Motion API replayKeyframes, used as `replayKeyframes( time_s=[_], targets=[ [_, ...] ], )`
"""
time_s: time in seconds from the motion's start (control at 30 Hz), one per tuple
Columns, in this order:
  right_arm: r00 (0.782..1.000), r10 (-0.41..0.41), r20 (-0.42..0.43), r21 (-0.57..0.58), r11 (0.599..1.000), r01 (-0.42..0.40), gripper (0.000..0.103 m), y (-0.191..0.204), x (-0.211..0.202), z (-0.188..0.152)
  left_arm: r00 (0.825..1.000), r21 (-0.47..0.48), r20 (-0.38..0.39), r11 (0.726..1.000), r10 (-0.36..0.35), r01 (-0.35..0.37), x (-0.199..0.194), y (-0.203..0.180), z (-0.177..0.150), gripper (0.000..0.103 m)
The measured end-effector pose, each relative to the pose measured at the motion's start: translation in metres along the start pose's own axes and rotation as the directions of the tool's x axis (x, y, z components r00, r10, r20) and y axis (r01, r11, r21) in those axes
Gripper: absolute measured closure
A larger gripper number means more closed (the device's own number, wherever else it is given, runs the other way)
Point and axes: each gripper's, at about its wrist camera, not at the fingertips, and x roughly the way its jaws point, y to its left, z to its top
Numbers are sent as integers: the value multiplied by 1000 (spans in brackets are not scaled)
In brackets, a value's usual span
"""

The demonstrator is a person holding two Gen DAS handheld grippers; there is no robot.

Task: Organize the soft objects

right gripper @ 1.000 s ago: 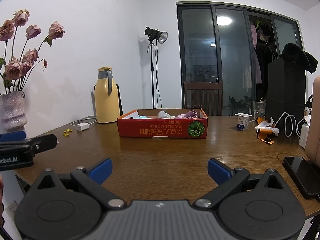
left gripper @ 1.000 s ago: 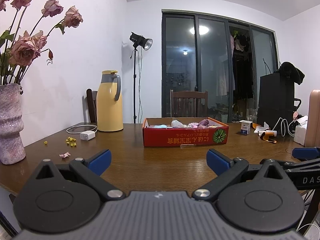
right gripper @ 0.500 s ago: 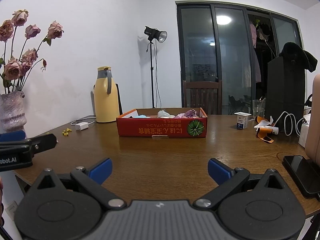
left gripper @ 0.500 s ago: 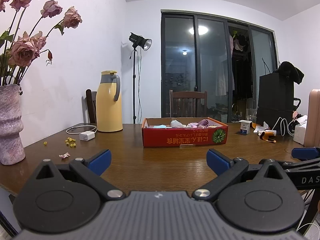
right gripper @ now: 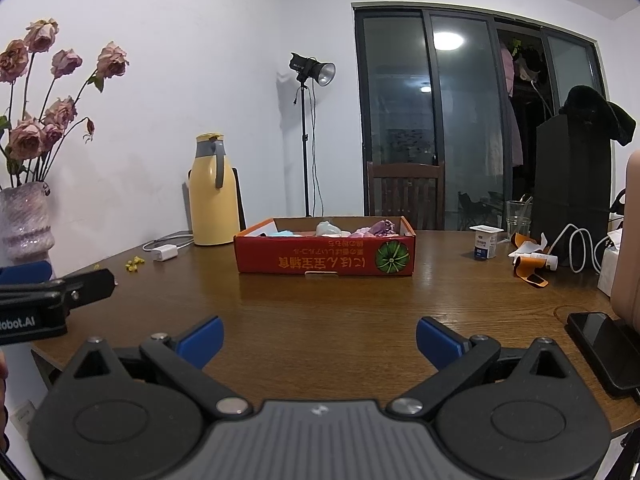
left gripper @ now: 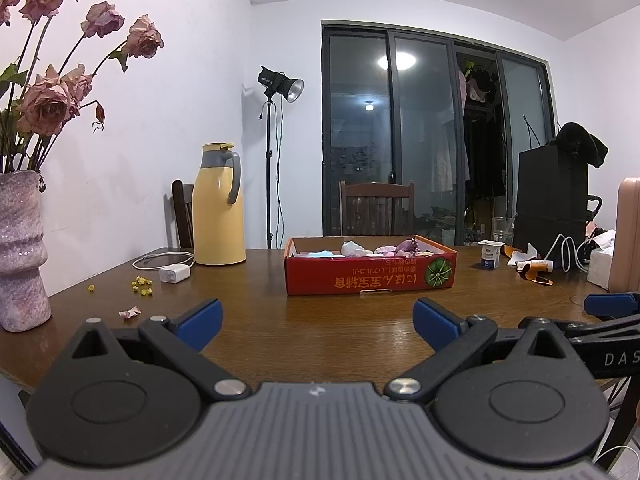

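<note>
A shallow red cardboard box [left gripper: 370,274] [right gripper: 325,255] stands in the middle of the brown wooden table. Several soft objects lie in it: a light blue one [left gripper: 322,254], a white one [left gripper: 352,247] and a purple one [left gripper: 407,245] [right gripper: 382,227]. My left gripper [left gripper: 318,322] is open and empty, low over the table's near edge, well short of the box. My right gripper [right gripper: 320,338] is open and empty too, level with the left one [right gripper: 56,292], which shows at its left.
A yellow thermos jug [left gripper: 218,204] and a white charger with cable [left gripper: 174,273] stand back left. A vase of dried roses [left gripper: 22,256] is at the left edge. A yogurt cup [right gripper: 485,242], wrappers, cables and a black phone [right gripper: 602,346] lie at the right.
</note>
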Motion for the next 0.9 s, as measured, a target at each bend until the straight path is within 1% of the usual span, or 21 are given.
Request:
replayKeyframes(
  time_s=[0.9],
  targets=[
    [1000,-5,13,-10,1000,6,0,0,-2,0,1000,13,13,1000,-2,2,0,2,0,0]
  ],
)
